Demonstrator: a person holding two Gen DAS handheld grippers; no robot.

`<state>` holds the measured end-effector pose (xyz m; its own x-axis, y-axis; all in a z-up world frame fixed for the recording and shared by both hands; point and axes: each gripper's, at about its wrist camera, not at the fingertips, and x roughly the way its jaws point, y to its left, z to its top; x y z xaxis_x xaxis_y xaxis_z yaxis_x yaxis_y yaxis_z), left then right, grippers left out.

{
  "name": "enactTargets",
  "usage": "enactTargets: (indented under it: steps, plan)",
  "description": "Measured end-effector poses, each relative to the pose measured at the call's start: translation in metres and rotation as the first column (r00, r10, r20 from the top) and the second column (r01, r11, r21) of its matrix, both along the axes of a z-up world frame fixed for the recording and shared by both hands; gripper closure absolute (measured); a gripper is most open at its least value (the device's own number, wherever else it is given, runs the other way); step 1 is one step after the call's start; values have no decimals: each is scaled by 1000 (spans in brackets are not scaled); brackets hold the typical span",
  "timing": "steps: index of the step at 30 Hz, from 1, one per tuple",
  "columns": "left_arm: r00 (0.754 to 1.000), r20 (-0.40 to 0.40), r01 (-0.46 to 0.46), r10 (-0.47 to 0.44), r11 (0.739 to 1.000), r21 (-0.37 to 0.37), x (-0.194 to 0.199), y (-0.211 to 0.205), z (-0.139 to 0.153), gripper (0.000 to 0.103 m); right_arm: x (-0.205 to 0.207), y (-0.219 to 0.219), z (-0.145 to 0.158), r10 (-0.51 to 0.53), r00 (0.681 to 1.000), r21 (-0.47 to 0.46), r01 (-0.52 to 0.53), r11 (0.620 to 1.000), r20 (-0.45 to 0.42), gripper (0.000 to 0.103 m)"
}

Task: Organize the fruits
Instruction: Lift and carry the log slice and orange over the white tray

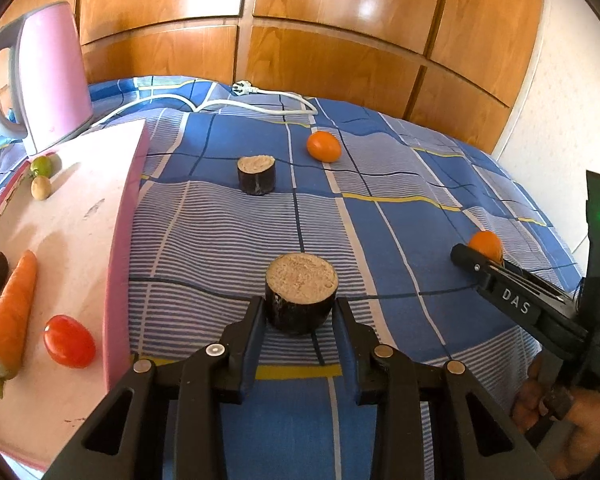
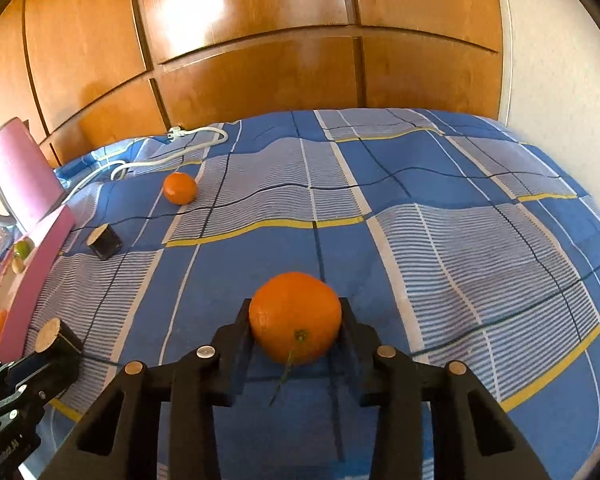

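Mid-task: on the pink tray (image 1: 80, 216) we already see a carrot (image 1: 10, 312), tomato (image 1: 69, 341) & small fruits. The left gripper (image 1: 300, 312) is clamped on an aubergine chunk (image 1: 301, 294); the right gripper (image 2: 296, 320) pinches an orange (image 2: 295, 316), both resting on the checked cloth (image 2: 440, 240). Left: 2nd chunk (image 1: 257, 174), 2nd orange (image 1: 323, 146).

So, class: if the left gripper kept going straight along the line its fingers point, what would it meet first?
The dark cut cylinder already clamped in the left gripper; beyond it lies the blue checked cloth, then probably a second dark cylinder.
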<state>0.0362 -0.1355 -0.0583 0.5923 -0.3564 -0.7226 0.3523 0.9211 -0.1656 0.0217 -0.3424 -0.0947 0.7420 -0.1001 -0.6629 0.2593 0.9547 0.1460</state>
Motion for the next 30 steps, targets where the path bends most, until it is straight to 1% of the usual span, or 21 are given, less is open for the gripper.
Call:
enactTargets:
  steps: [6, 8, 10, 19, 26, 30]
  plan:
    - [1000, 21, 5, -6, 1000, 17, -7, 2, 4, 69, -15, 5, 2, 2, 1000, 25, -2, 1000, -9, 64]
    - [1000, 31, 2, -3, 1000, 17, -9, 3, 8, 69, -16, 7, 4, 5, 1000, 38, -4, 999, -24, 65]
    - [999, 45, 0, -1, 1000, 16, -11, 5, 12, 69, -16, 11, 6, 11, 999, 31, -10, 999, -40, 65]
    - [994, 86, -61, 60, 998, 1, -17, 23, 32, 69, -20, 46, 13, 102, 993, -4, -102, 995, -51, 65]
    - [989, 120, -84, 85, 996, -11, -22, 37, 45, 69, -23, 64, 25, 159, 987, 32, -158, 987, -36, 65]
    - [986, 125, -104, 107, 994, -28, -23, 47, 50, 69, -21, 76, 31, 199, 980, 64, -197, 978, -31, 65]
